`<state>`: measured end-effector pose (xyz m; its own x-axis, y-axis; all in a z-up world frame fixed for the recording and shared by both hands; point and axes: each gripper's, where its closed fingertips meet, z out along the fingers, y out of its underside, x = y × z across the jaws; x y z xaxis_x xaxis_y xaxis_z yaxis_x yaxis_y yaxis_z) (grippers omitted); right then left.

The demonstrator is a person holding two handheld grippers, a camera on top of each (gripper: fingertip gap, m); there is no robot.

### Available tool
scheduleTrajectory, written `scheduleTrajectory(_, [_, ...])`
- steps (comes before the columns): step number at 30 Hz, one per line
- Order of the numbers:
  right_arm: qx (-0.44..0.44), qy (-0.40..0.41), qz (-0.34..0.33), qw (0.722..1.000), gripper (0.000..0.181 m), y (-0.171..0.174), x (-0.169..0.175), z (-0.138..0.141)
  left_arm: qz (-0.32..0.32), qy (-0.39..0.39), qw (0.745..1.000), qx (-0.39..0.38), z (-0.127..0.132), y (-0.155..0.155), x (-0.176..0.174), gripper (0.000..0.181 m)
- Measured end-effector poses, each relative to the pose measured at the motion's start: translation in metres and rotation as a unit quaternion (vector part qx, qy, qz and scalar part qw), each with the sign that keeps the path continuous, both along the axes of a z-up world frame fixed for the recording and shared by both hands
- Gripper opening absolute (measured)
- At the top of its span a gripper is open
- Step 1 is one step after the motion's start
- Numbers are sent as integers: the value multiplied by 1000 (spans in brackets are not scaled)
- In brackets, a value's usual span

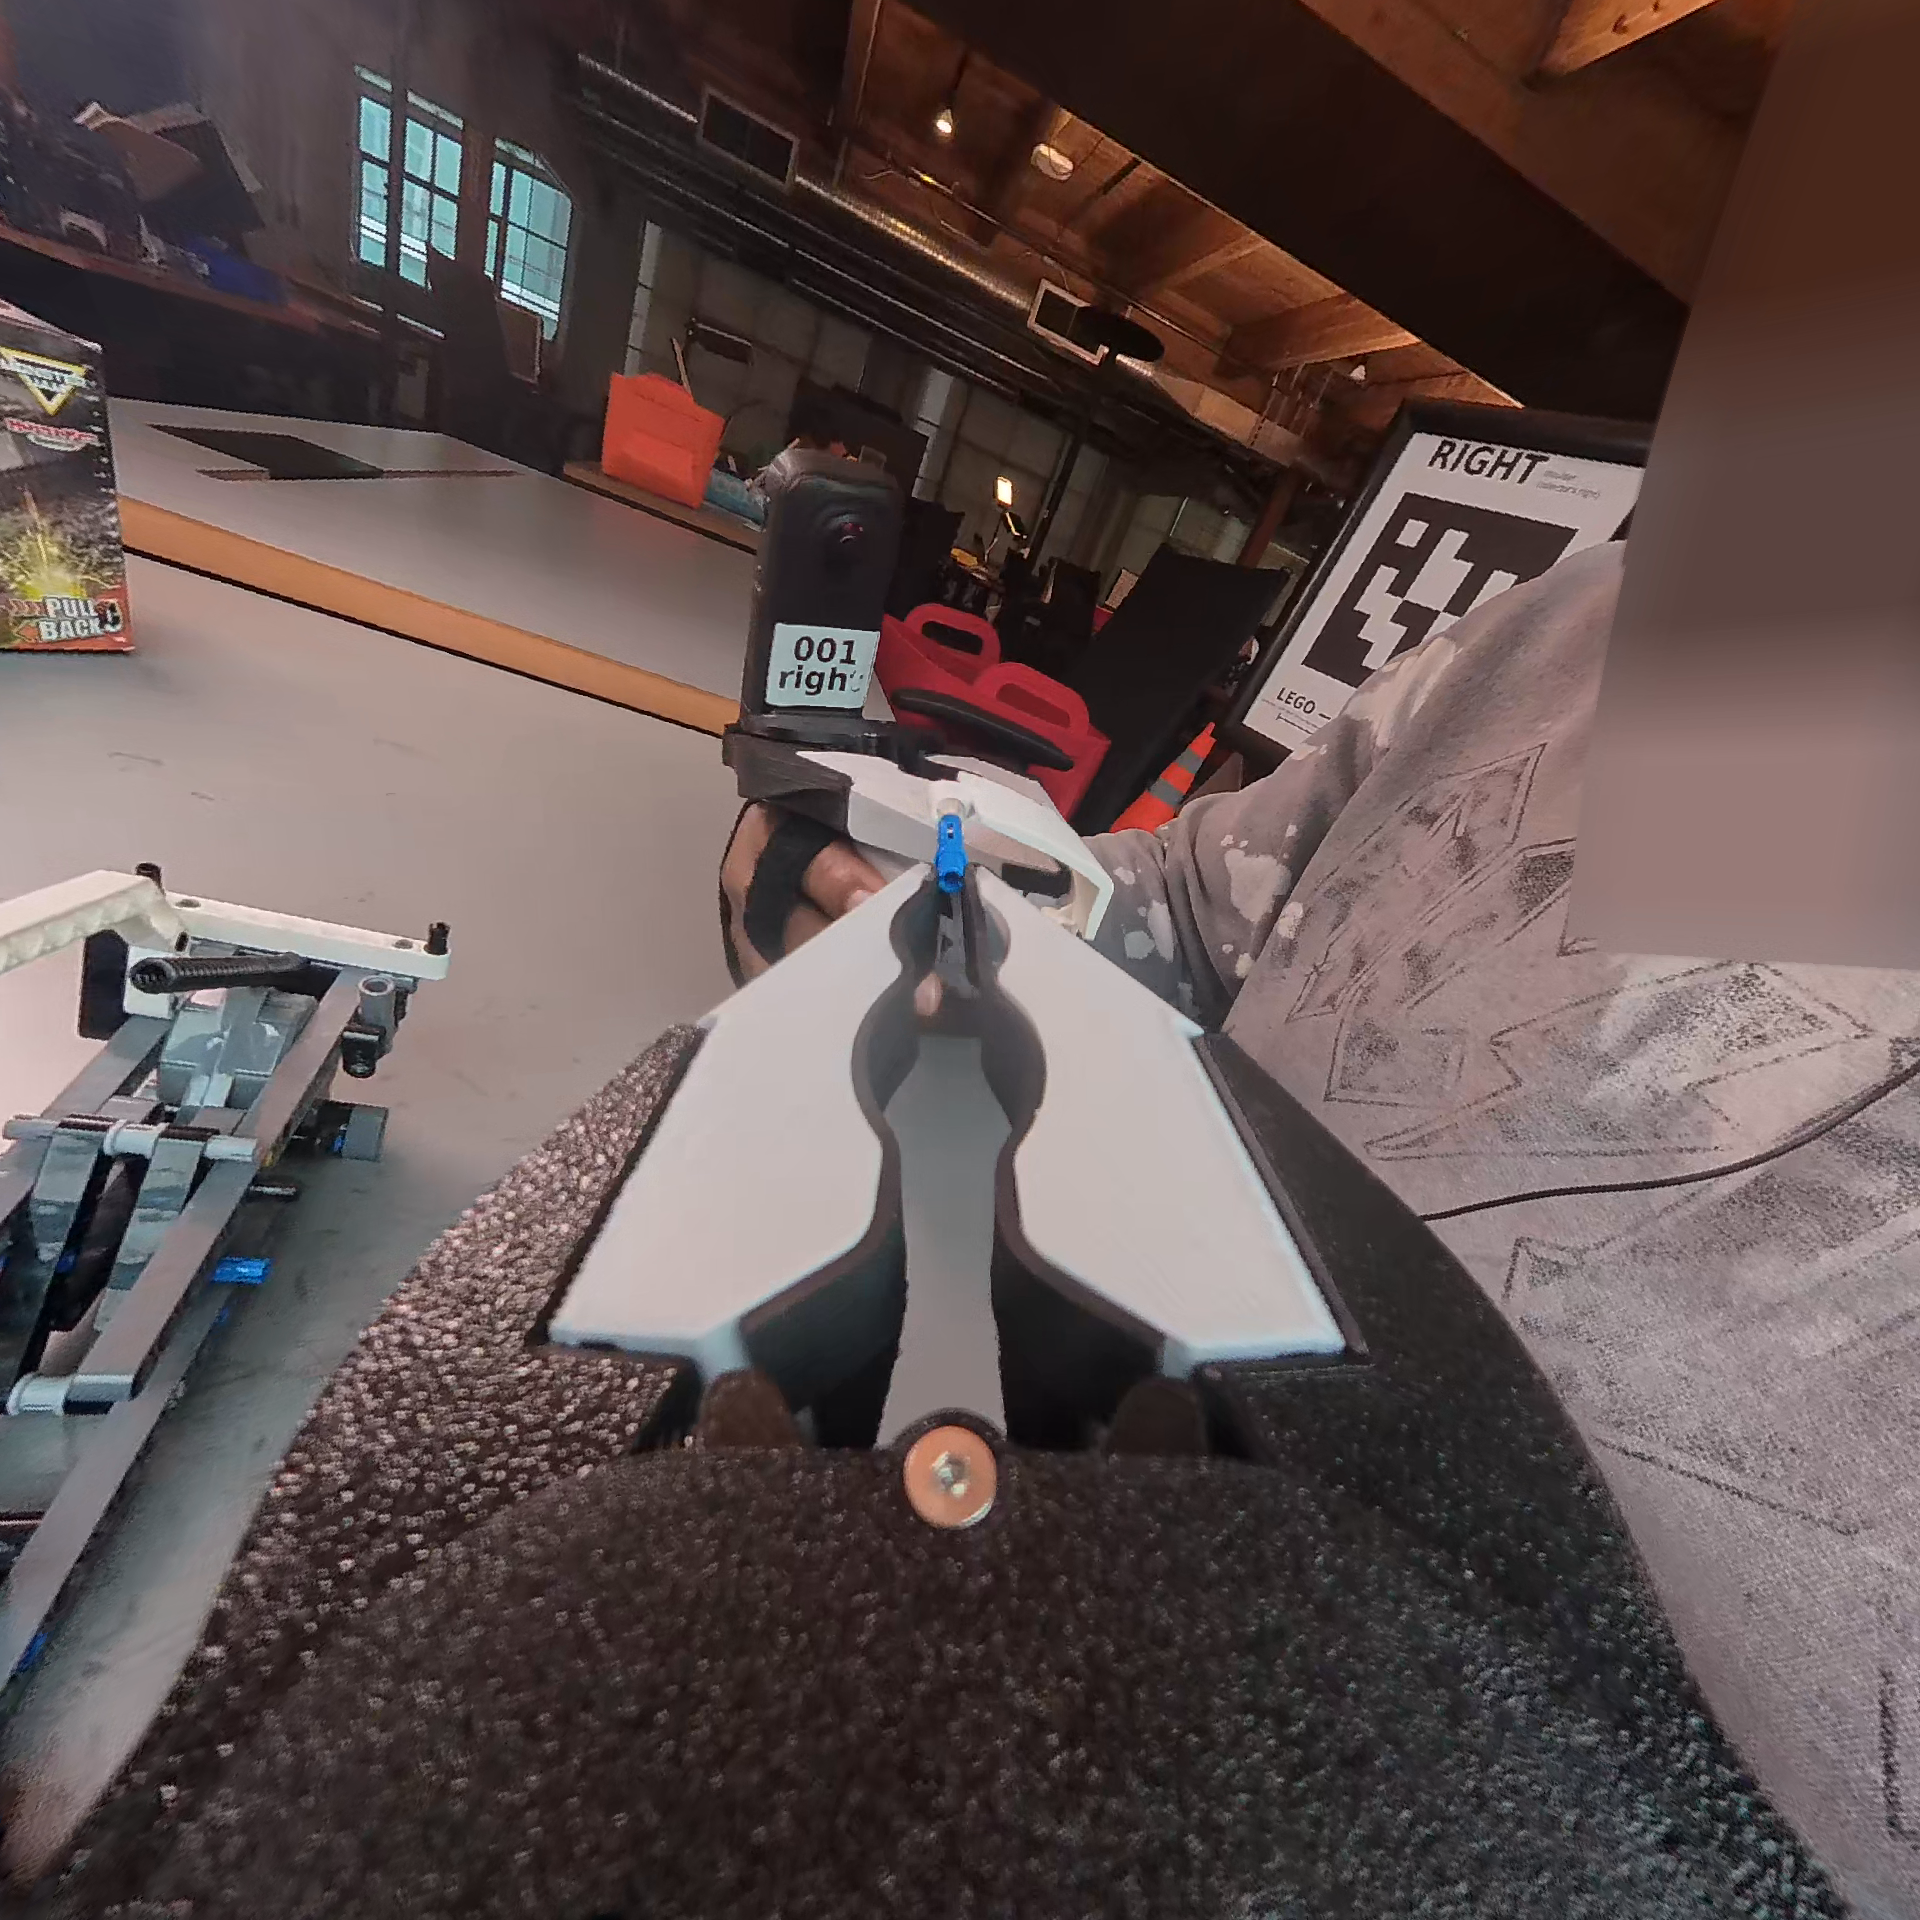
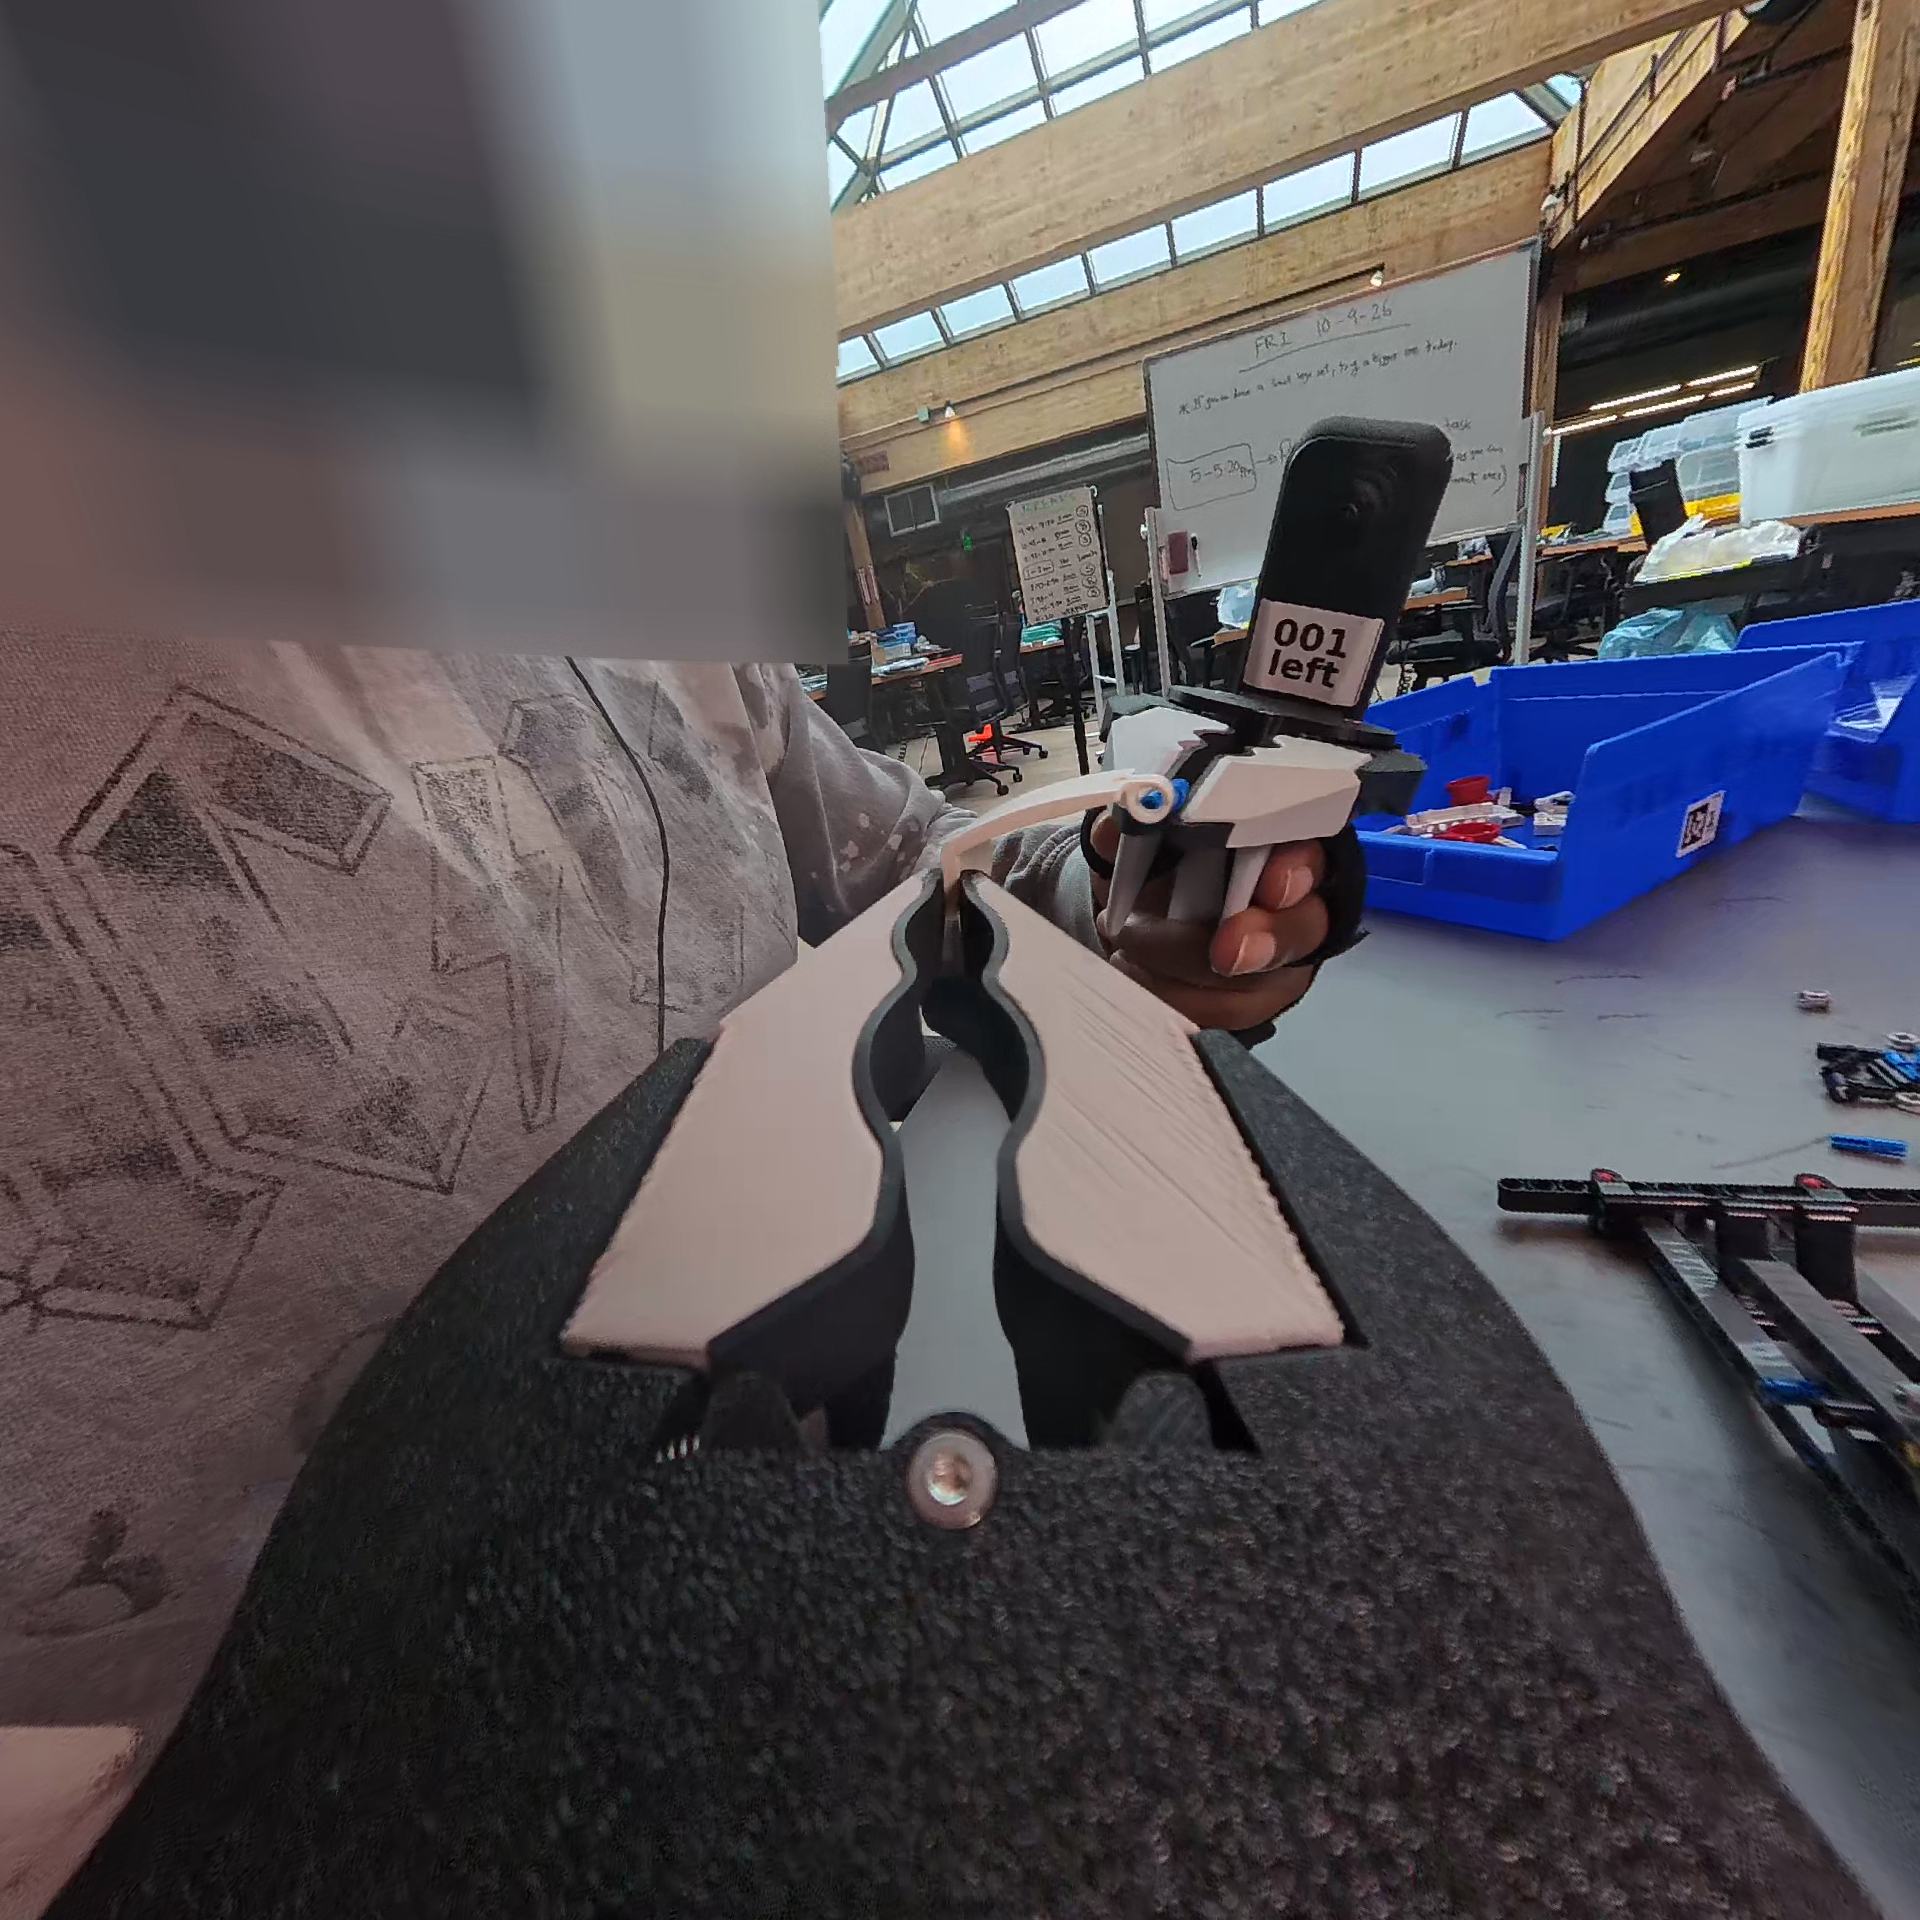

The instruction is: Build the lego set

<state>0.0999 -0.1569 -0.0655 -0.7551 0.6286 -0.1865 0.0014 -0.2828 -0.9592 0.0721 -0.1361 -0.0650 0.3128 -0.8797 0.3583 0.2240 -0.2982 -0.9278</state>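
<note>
My left gripper is shut on a small blue pin that sticks out past its fingertips. My right gripper is shut on one end of a white curved panel piece. Both are held up in the air, facing each other. In the right wrist view the blue pin sits at the hole in the panel's far end. A partly built grey and white model with a black spring lies on the table at the left. A black beam frame lies at the right.
Blue bins holding loose parts stand at the back right. Small loose pieces and a blue pin lie on the grey table. A set box stands far left. A person in a grey patterned sweatshirt sits close behind the grippers. Only a small space, under 4 cm, lies between the two pairs of fingers.
</note>
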Motion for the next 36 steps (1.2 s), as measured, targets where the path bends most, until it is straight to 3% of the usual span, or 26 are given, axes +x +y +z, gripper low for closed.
scheduleTrajectory(11, [9, 9, -12, 1000, 1, 2, 1, 1, 1, -36, 999, -15, 6, 2, -1, 3])
scheduleTrajectory(16, [10, 8, -11, 1000, 1, 1, 0, 1, 9, -18, 1000, -7, 4, 2, 1, 3])
scheduleTrajectory(25, [8, -1, 5, 1000, 1, -3, 1, -1, 44, 68, 996, 46, -5, 2, 5, 3])
scheduleTrajectory(30, [-7, -43, 75, 996, 2, -15, 10, -6, 33, 157, 977, 139, -15, -12, 13, 4])
scheduleTrajectory(32, [-6, -67, 99, 993, 2, -20, 12, -12, 26, 173, 974, 143, -20, -14, 14, 4])
scheduleTrajectory(36, [10, -101, 77, 992, 3, -16, 3, -27, 37, 214, 967, 133, -37, -5, 9, 4])
